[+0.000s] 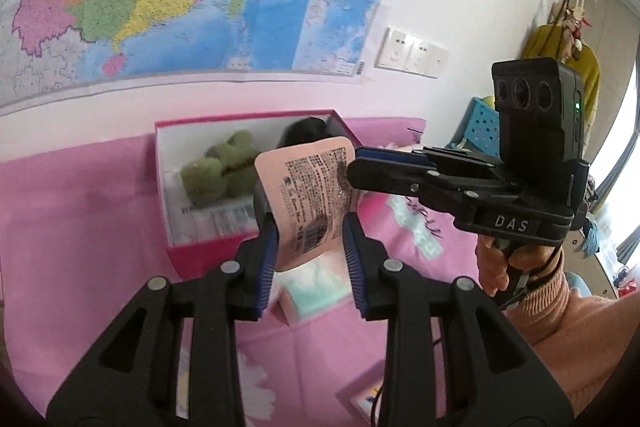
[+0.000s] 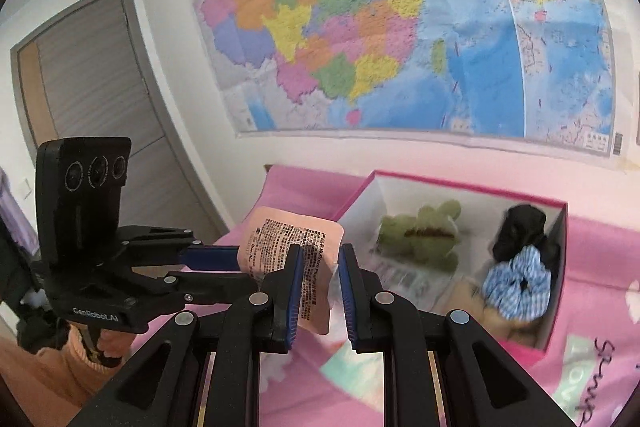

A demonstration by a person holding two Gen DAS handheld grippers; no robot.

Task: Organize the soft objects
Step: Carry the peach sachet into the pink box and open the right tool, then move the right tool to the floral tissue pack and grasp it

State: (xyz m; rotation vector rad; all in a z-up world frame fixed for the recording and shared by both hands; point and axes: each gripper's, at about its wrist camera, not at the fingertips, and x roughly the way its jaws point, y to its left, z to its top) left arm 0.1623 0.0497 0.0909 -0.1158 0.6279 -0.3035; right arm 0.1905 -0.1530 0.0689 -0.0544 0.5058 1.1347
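Observation:
A flat pink packet (image 1: 310,199) with printed text and a barcode hangs in the air above the pink bed, in front of a pink box (image 1: 208,247). My left gripper (image 1: 310,251) holds the packet by its lower edges between blue pads. My right gripper (image 2: 318,291) comes from the right and grips the packet's (image 2: 280,239) upper corner; it shows in the left wrist view (image 1: 356,163). The box (image 2: 556,327) holds a green plush toy (image 2: 424,235), a black scrunchie (image 2: 520,231) and a blue checked scrunchie (image 2: 518,285).
A pink sheet (image 1: 80,227) with prints covers the bed. A large map (image 2: 380,27) hangs on the wall behind. A grey door (image 2: 92,79) is at the left. A blue basket (image 1: 482,119) and yellow garment (image 1: 560,43) stand at the right.

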